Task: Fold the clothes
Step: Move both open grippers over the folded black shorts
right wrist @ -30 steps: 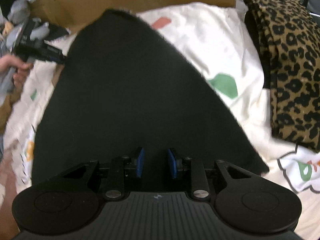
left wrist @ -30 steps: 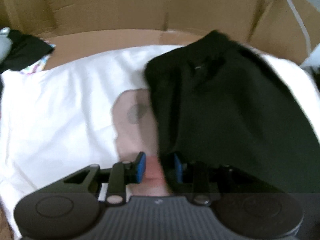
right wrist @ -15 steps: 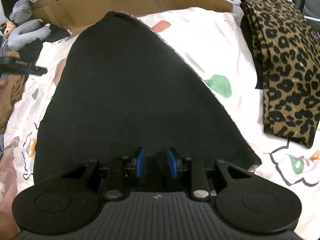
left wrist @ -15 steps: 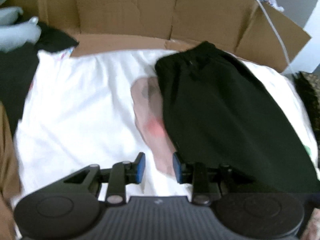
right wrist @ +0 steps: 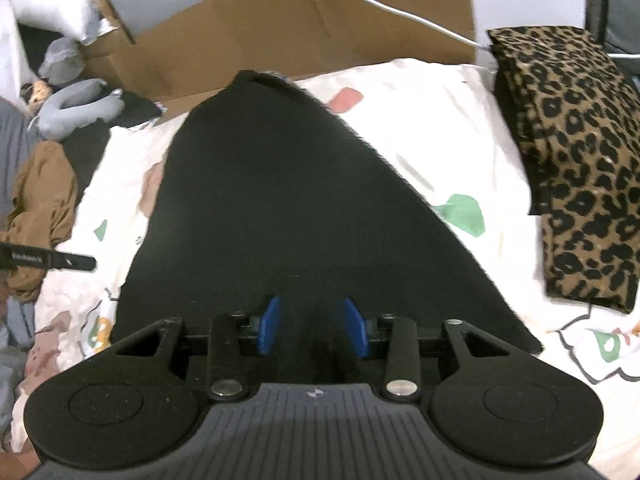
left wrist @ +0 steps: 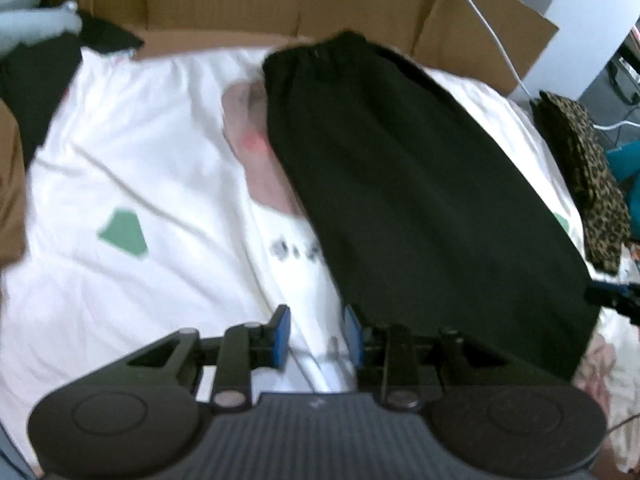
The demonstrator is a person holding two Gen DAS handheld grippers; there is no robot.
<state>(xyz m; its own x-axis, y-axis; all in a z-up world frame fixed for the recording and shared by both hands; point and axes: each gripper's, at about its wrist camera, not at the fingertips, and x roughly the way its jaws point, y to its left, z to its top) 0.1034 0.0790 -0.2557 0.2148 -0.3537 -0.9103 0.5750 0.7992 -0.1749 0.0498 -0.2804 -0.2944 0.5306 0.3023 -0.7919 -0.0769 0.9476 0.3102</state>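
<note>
A black garment [right wrist: 304, 216] lies spread flat on the white printed sheet [right wrist: 440, 128], narrow end toward the cardboard. My right gripper [right wrist: 312, 326] stands open low over its wide near edge; black cloth shows between the blue pads and none is pinched. In the left wrist view the same garment [left wrist: 420, 184] lies to the right. My left gripper [left wrist: 317, 336] is open over bare sheet [left wrist: 140, 152], just off the garment's left edge. The left gripper's fingertips [right wrist: 80, 262] show at the right wrist view's left edge.
A folded leopard-print cloth [right wrist: 572, 168] lies on the sheet's right side. Cardboard walls [right wrist: 304, 28] stand along the far edge, with a white cable over them. A brown garment [right wrist: 40, 208], dark clothes and a grey plush toy [right wrist: 76, 108] are heaped at the left.
My left gripper has drawn back from the black garment's left edge over bare sheet. The right gripper's jaws have spread a little wider and it sits slightly farther back.
</note>
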